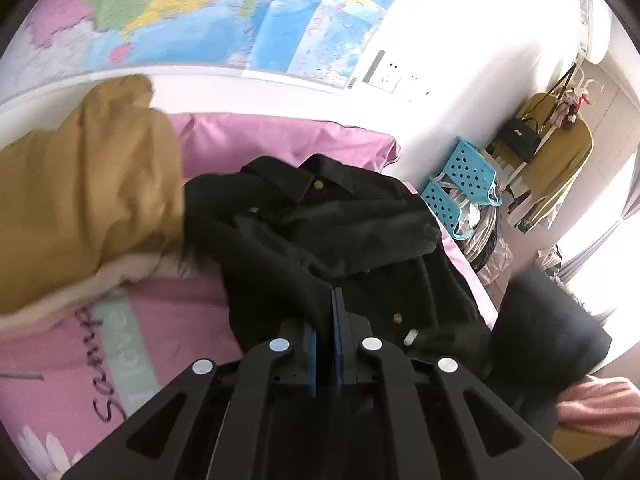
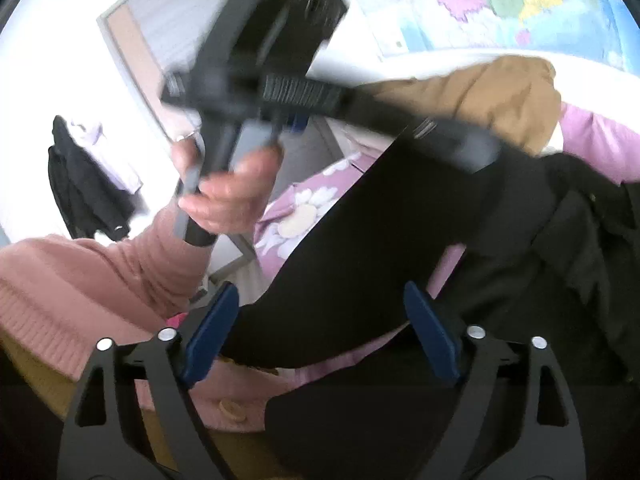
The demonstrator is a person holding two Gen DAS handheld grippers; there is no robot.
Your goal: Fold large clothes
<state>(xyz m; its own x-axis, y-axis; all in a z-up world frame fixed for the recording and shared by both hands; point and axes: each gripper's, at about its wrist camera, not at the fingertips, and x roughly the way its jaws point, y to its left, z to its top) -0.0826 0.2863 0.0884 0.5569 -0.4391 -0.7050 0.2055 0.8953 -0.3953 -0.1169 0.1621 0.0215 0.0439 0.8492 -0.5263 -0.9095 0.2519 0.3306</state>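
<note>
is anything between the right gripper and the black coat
Nothing visible. The right gripper is open with a black fold of the coat lying right between its pads. The tan jacket sits farther back on the bed.

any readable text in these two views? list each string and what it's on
"Sam": start of a dark handwritten word on the pink bedsheet; the rest is cut off.
"love": white letters on the sheet's mint band.
Wall map: lettering blurred, unreadable.
Sticker at the map's lower edge: too small.
Right wrist view: none.

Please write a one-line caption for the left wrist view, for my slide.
Left claw, shut, over a black coat on the pink bed, mustard jacket beside it.
</note>
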